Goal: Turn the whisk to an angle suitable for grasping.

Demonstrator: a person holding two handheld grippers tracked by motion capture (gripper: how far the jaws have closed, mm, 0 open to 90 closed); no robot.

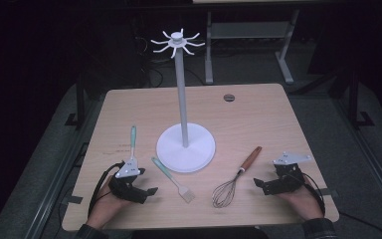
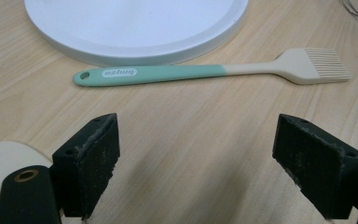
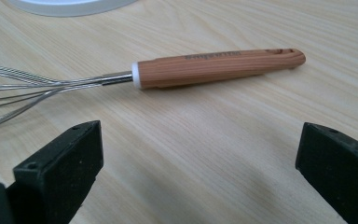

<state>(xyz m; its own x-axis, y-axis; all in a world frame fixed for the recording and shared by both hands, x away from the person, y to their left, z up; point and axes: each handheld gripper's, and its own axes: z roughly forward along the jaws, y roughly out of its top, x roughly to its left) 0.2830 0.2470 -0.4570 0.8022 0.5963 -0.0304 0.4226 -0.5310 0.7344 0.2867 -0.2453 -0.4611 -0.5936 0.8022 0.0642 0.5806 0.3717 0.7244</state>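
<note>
Both tools rest near the counter's front edge with their jaws spread wide and nothing between them, each facing a utensil. The left tool sits toward the front-left corner; the brush lies just ahead of its jaws, apart from them, between that tool and the middle of the front edge. In the left gripper view the brush runs crosswise to the jaws' line of approach, green handle to one side, pale bristles to the other, with the stand's white base just beyond it. The right tool sits toward the front-right corner, and the whisk lies just inward of it, its wooden handle angled toward the far right and the wire head nearer the front edge. In the right gripper view the whisk's handle also lies broadside to the jaws, a little way ahead of them. A second green-handled utensil, with a pale head that the left tool partly covers, lies beyond the left tool, pointing toward the far edge. The left hand is nearer the brush and the right nearer the whisk, so either tool could probably advance straight and close across a handle without turning.
</note>
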